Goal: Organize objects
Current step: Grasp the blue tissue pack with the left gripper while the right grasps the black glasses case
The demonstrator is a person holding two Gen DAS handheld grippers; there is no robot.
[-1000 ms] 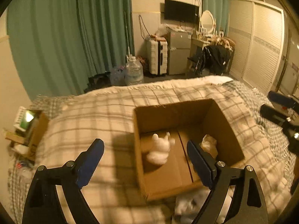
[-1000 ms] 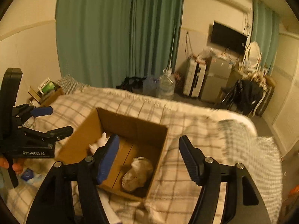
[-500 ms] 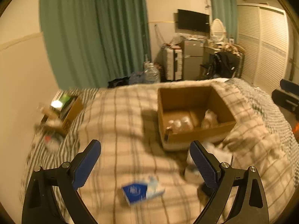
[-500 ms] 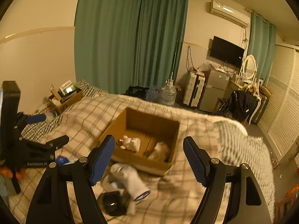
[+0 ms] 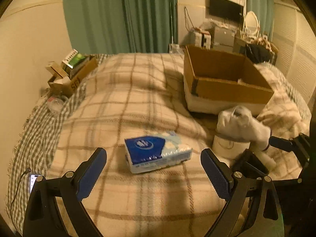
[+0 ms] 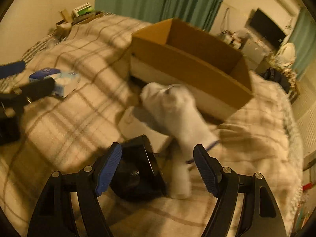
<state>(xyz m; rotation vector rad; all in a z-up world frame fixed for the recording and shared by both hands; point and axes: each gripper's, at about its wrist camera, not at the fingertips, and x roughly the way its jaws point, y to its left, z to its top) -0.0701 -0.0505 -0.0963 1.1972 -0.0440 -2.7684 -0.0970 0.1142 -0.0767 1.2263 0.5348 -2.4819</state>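
Note:
An open cardboard box (image 5: 227, 83) sits on the plaid blanket (image 5: 122, 98); it also shows in the right wrist view (image 6: 187, 59). A blue-and-white tissue pack (image 5: 158, 154) lies just ahead of my open, empty left gripper (image 5: 154, 169). A white sock-like cloth (image 5: 243, 126) rests on a white roll (image 5: 227, 148) near the box. My right gripper (image 6: 158, 165) is open and empty, low over a black object (image 6: 136, 169) and the white cloth (image 6: 173, 110).
A small carton of books and packets (image 5: 71, 73) stands at the bed's far left. A phone with a cable (image 5: 32, 181) lies at the left edge. Curtains, a TV (image 5: 226, 8) and luggage are beyond the bed.
Both grippers have pulled back from above the box and dropped low toward the bed. The tissue pack now lies close before the left gripper; the black object and cloth sit between the right fingers.

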